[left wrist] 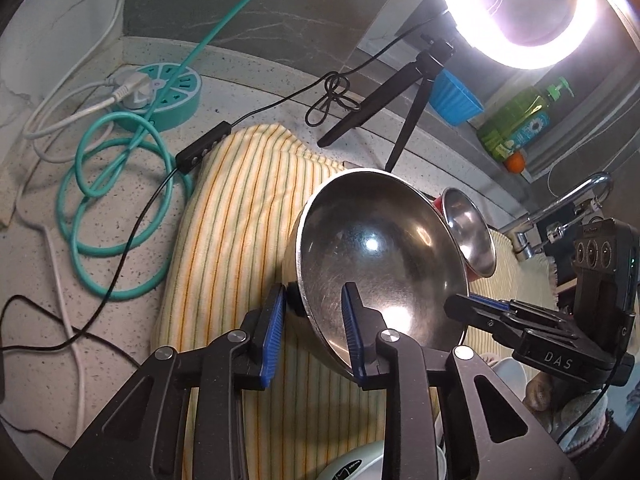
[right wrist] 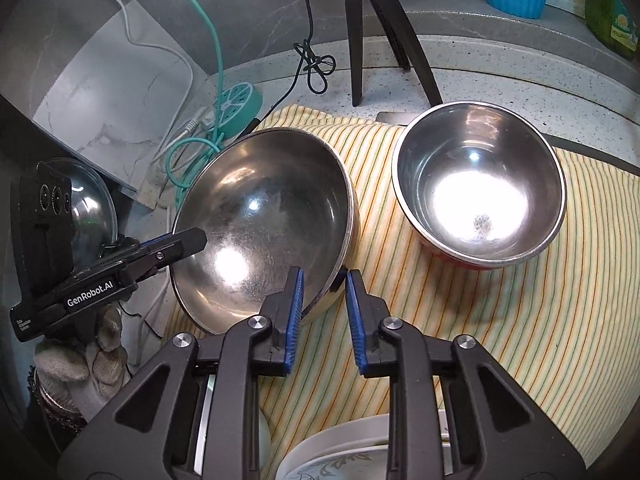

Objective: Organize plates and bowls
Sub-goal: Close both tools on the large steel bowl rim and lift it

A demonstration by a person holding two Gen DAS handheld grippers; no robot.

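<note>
A large steel bowl (left wrist: 380, 248) (right wrist: 260, 220) rests on a yellow striped towel (left wrist: 240, 208) (right wrist: 500, 340). My left gripper (left wrist: 314, 300) (right wrist: 196, 240) straddles its left rim, one finger outside against the wall and one inside. My right gripper (right wrist: 324, 276) (left wrist: 456, 306) straddles the opposite rim the same way. At both, a narrow gap shows between the inner pad and the metal. A smaller steel bowl (right wrist: 480, 184) (left wrist: 468, 232) with a red outside stands on the towel to the right, empty.
White plates (right wrist: 340, 452) lie below the grippers at the near edge. A ring light (left wrist: 520, 12) on a black tripod (right wrist: 356, 40) stands behind the towel. A teal power strip (left wrist: 160, 92) and loose cables lie left. A glass lid (right wrist: 92, 204), blue cup (left wrist: 456, 96), soap bottle (left wrist: 516, 120) and faucet (left wrist: 560, 204) surround them.
</note>
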